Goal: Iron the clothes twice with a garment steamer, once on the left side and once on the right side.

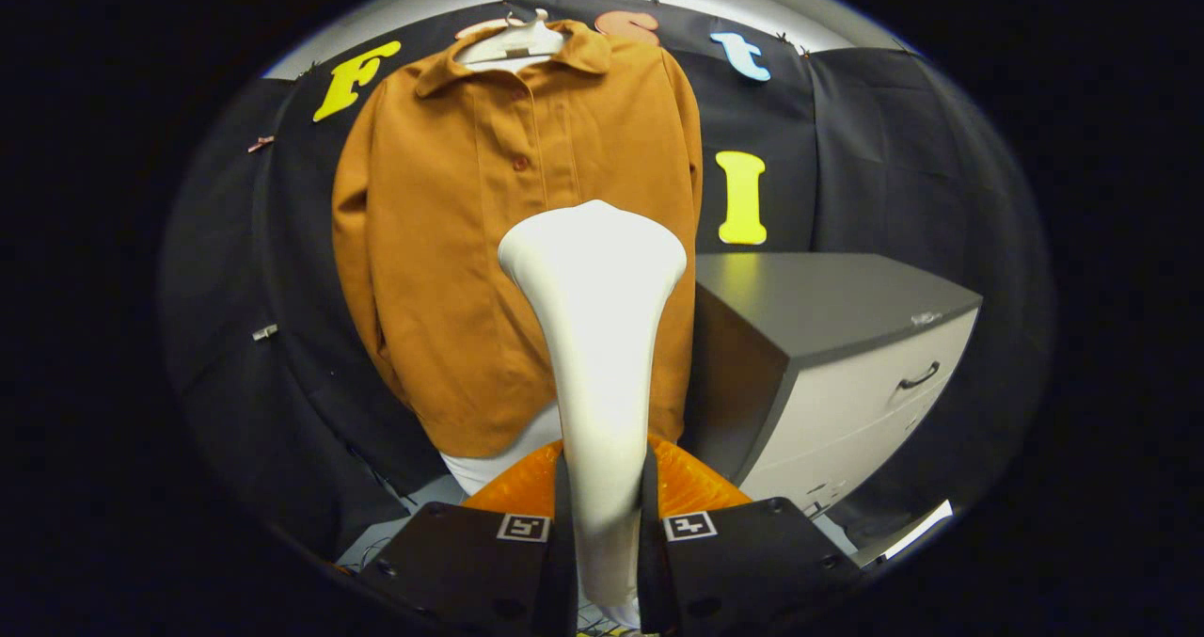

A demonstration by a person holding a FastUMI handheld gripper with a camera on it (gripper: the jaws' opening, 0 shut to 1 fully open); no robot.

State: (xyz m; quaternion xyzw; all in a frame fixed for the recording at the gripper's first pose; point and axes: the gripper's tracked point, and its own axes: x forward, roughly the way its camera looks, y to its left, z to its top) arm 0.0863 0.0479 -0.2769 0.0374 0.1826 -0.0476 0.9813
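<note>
A brown button-up shirt point(451, 242) hangs on a pale hanger point(513, 39) against the black booth wall. A white garment steamer point(597, 336) stands upright between my fingers, its wide head raised in front of the shirt's right half, near the button line. My gripper point(602, 524) is shut on the steamer's narrow handle, one finger pressing on each side. The steamer hides the lower right part of the shirt. Whether the head touches the cloth cannot be told.
A grey-topped cabinet point(847, 317) with pale drawers and a dark handle point(919, 376) stands to the right of the shirt. An orange ribbed thing point(696, 486) lies just behind my fingers. A white cloth point(489, 468) shows below the shirt's hem.
</note>
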